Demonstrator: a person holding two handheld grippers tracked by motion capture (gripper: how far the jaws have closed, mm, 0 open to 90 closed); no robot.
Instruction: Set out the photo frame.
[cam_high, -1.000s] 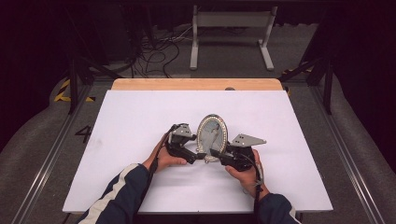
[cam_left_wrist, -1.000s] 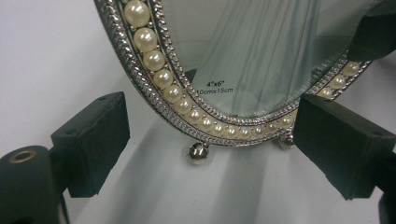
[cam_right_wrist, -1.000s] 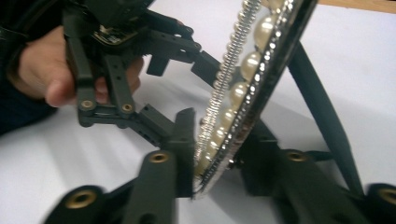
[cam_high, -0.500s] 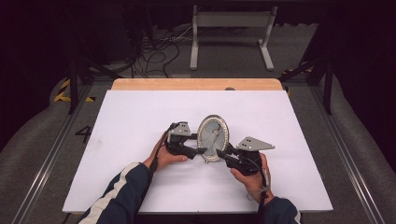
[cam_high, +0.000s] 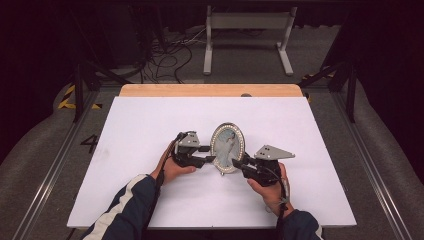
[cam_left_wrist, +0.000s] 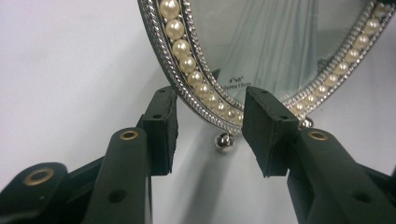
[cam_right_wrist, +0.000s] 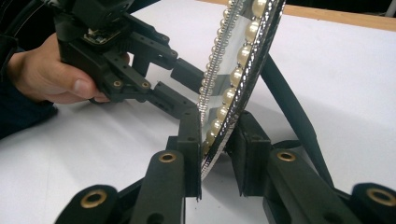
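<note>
**Between two grippers, an oval frame stands on the table**

On the white table (cam_high: 150, 200), high view, the pearl-rimmed frame (cam_high: 227, 147) stands upright between the left gripper (cam_high: 207, 154) and right gripper (cam_high: 240, 165).

Left gripper view: jaws spread apart on either side of the frame's lower rim (cam_left_wrist: 205, 93), gripping nothing.

Right gripper view: jaws closed on the frame's edge (cam_right_wrist: 224, 107); a hand (cam_right_wrist: 42, 74) holds the other gripper beyond.

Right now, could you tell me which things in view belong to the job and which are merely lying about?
In use: oval pearl-rimmed picture frame, left gripper, right gripper.

Lying about: white table sheet, metal stand and cables on the floor beyond.
</note>
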